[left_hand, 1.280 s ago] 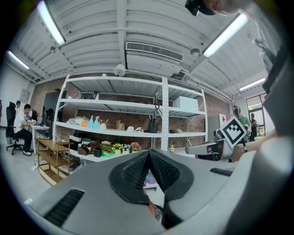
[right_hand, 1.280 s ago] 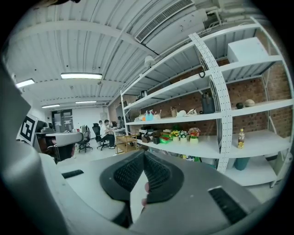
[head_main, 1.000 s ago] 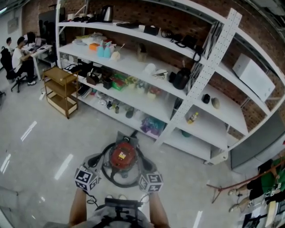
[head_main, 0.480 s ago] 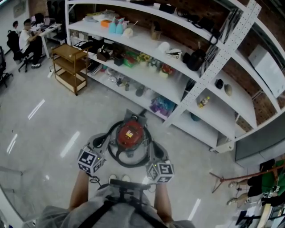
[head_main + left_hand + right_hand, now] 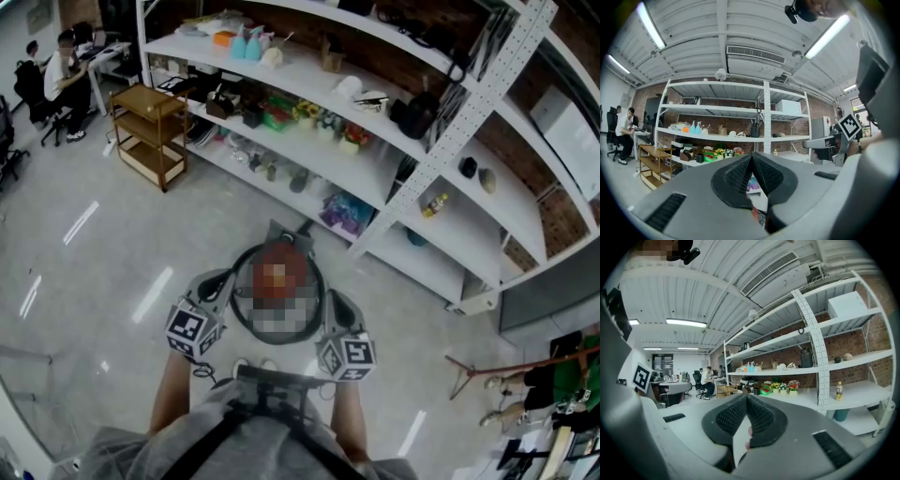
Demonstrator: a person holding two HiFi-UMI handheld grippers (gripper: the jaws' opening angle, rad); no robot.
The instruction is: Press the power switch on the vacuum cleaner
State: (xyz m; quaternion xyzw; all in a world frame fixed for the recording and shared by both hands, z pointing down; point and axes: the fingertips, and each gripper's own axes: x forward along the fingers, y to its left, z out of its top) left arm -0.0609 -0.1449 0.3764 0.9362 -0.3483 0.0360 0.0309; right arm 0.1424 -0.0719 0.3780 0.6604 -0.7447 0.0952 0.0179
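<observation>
The left gripper point(image 5: 751, 158) and right gripper point(image 5: 746, 398) both have jaws clenched on nothing. They flank the vacuum cleaner point(image 5: 281, 253), on the floor point(image 5: 112, 244) at twelve o'clock. Its switch, blurred, probably sits on top, so bring one closed tip straight down and press firmly.

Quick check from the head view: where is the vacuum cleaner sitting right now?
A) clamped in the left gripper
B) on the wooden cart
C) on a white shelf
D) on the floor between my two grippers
D: the head view shows the vacuum cleaner standing on the floor, with the left gripper and right gripper on either side of it, both shut and empty.
</observation>
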